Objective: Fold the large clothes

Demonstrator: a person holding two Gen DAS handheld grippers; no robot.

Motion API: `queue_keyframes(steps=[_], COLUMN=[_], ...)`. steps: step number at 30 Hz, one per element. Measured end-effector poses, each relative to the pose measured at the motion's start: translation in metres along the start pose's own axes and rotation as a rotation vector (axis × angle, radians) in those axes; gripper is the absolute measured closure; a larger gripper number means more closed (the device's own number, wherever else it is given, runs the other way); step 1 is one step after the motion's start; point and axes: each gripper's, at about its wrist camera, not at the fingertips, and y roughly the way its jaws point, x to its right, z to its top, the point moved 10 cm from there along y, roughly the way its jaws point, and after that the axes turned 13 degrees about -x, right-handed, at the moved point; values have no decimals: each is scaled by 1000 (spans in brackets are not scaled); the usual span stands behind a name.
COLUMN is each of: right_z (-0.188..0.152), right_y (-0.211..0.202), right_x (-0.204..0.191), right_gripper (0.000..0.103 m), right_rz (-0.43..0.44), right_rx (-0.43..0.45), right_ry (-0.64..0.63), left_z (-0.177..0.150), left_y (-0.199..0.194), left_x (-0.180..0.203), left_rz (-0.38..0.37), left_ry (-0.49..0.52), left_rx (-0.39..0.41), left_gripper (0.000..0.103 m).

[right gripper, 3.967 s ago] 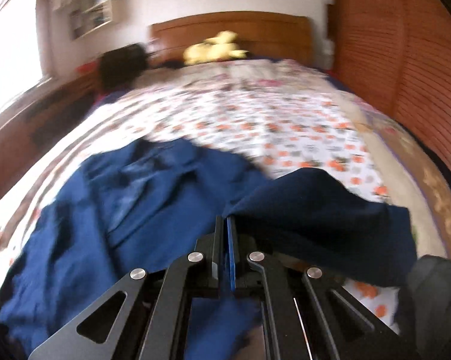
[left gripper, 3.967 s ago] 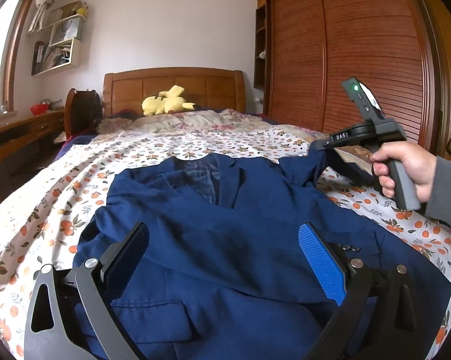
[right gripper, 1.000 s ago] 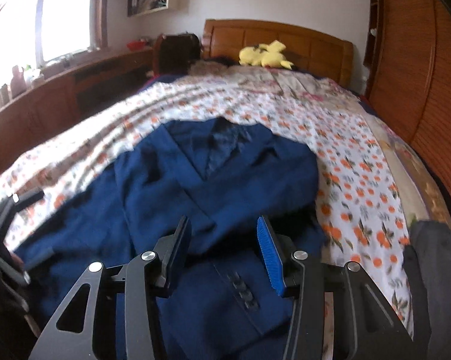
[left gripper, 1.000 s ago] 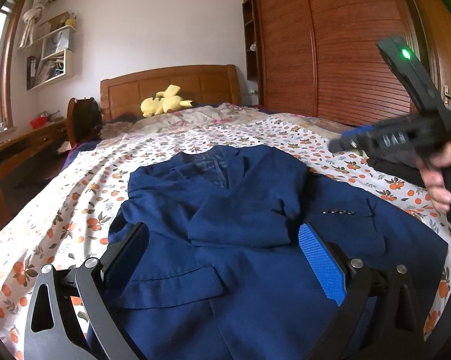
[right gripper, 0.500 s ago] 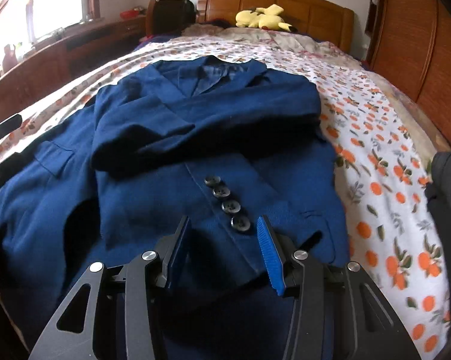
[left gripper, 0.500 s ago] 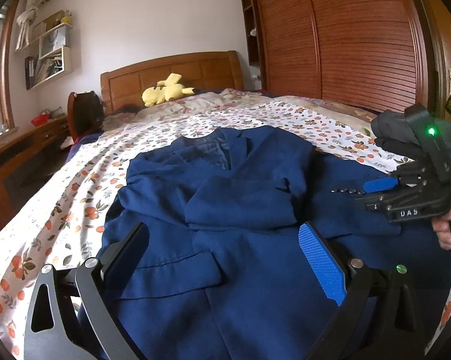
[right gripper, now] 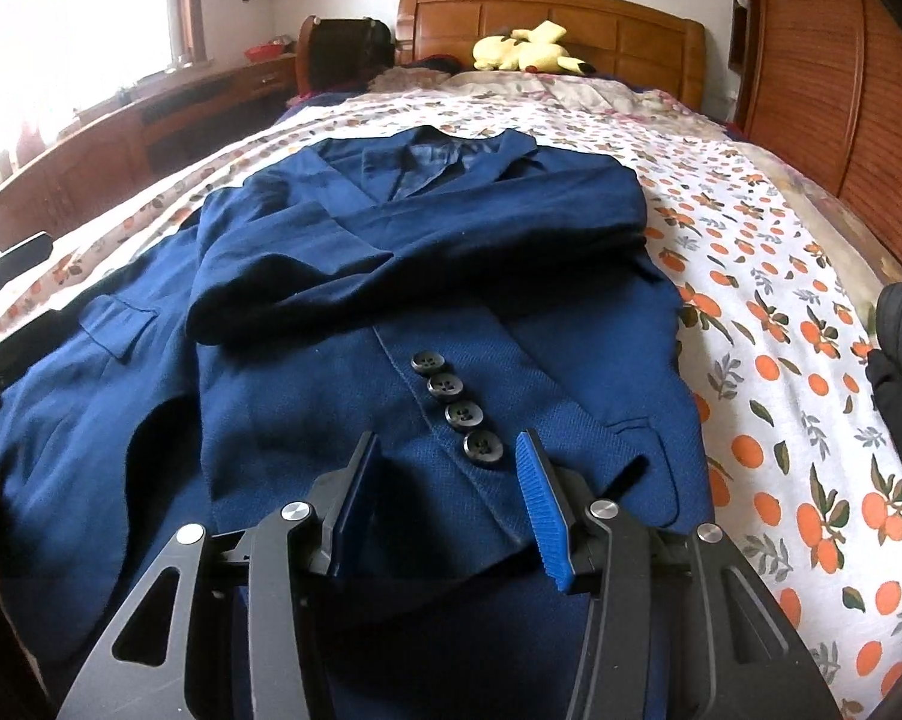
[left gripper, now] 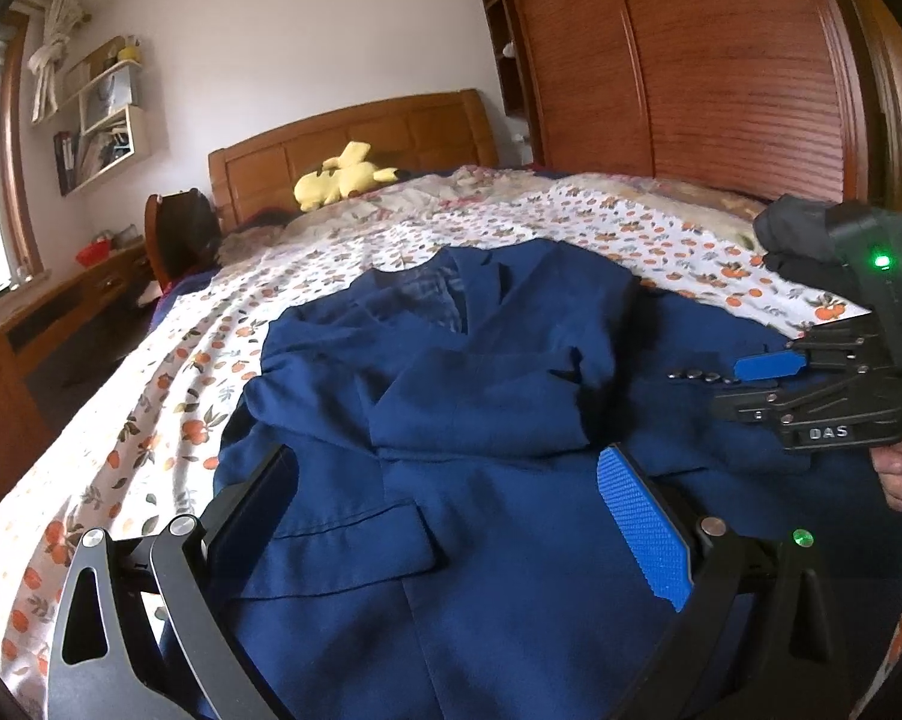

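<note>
A navy blazer (right gripper: 342,300) lies face up on the orange-print bedsheet (right gripper: 799,396), collar toward the wooden headboard (right gripper: 547,18), both sleeves folded across its chest. The right gripper (right gripper: 447,480) hovers low over the cuff buttons (right gripper: 457,414), jaws partly apart, nothing pressed between the pads. The left gripper (left gripper: 451,510) stands wide, empty, above the flap pocket (left gripper: 354,546) near the hem. A yellow plush toy (left gripper: 342,177) rests by the headboard.
</note>
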Motion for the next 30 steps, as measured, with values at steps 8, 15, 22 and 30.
queue_keyframes(steps=[8, 15, 22, 30], right_z=[-5, -19, -32, -31], right_y=[-16, -36, -53, -73], right_x=[0, -1, 3, 14], right_gripper=[58, 59, 59, 59], right_rz=[2, 32, 55, 77], right_rx=[31, 51, 64, 85], right_ry=[-13, -32, -44, -27], left_z=[30, 68, 85, 73], left_y=[28, 74, 123, 159], left_x=[10, 37, 54, 70], left_rz=[-4, -23, -28, -28], left_ry=[-12, 11, 17, 52], left_rx=[-78, -177, -309, -440], left_gripper=[8, 19, 29, 59])
